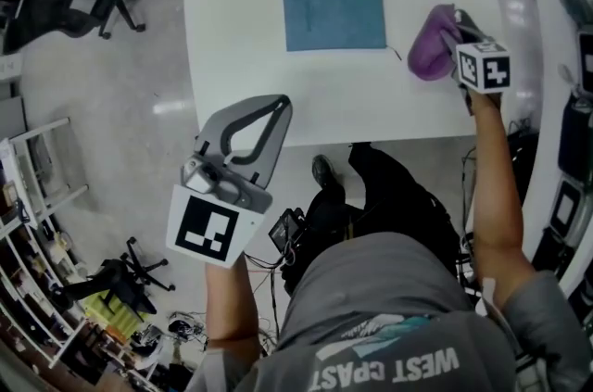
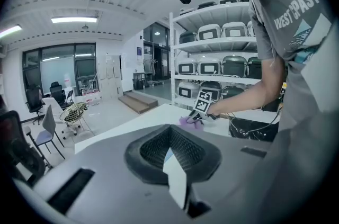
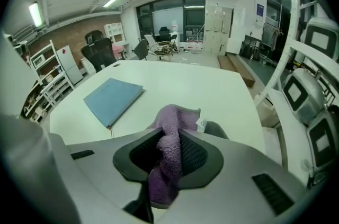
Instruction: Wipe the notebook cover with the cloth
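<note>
Right gripper view: the right gripper point(image 3: 169, 150) has its jaws clenched on a bunched purple cloth point(image 3: 176, 118), held over the white table point(image 3: 212, 90) with the blue notebook point(image 3: 114, 98) lying closed and flat well apart to its left. Left gripper view: the left gripper point(image 2: 172, 153) has its jaws drawn together with nothing between them. Head view: it hangs off the table's near edge, away from notebook and cloth.
</note>
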`<state>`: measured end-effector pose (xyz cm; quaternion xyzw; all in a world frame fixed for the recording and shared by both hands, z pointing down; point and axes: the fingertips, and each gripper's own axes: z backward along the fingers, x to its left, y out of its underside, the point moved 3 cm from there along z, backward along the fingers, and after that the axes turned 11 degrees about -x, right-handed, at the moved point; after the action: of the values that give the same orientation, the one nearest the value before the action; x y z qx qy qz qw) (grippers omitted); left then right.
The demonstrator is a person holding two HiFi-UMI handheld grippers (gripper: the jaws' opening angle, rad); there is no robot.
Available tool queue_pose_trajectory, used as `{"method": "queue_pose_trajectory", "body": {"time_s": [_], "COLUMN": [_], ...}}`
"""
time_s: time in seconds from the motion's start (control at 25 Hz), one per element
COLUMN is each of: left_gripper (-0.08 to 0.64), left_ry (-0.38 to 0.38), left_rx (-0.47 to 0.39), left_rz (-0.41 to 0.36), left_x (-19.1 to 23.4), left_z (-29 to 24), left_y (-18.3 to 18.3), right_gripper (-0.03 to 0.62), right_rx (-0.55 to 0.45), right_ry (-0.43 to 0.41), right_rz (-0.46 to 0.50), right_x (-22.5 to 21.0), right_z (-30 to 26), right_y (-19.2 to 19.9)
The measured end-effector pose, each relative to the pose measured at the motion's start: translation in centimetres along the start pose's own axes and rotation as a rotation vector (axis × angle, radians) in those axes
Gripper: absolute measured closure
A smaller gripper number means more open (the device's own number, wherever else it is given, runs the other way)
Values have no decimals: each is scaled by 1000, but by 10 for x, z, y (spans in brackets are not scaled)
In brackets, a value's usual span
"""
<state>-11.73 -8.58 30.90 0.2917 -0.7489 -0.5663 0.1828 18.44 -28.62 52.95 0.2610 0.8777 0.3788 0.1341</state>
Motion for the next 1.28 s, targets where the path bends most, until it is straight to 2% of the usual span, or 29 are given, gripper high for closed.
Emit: {"method": "queue_pose_trajectory", "body": {"time_s": [0.2,0.4,0.6,0.84,0.92,1.0,1.04,1.28], "left_gripper": [558,558,558,558,558,558,558,558], "left_ry": [6,-1,-7,-11,-16,-22,-25,-53], "left_rx": [-13,-38,-73,-123,-140,-156,-165,-203], "left_rz": [-44,-79,-121,-179,-195,-213,-222,-264], "left_x": [-4,-7,-16,-31,-35,-40,-43,-53], "left_z": [18,43,67,101,112,122,127,160], "left_y": [-18,-39,-57,-80,-88,-94,-97,-110], "right_gripper": [477,386,376,384,437,528,545,563], "right_rx": [39,76,1,-145,-213,-285,-314,-453], "right_ry": [73,85,120,139,104,41,4,-217], "right_rz": [-36,-86,-89,-35,3,40,58,169], "right_x": [-17,-18,-14,10,26,47,58,132], "right_z": [25,40,76,143,167,193,205,277], "right_y": [37,57,40,-9,-31,-53,-63,-115]}}
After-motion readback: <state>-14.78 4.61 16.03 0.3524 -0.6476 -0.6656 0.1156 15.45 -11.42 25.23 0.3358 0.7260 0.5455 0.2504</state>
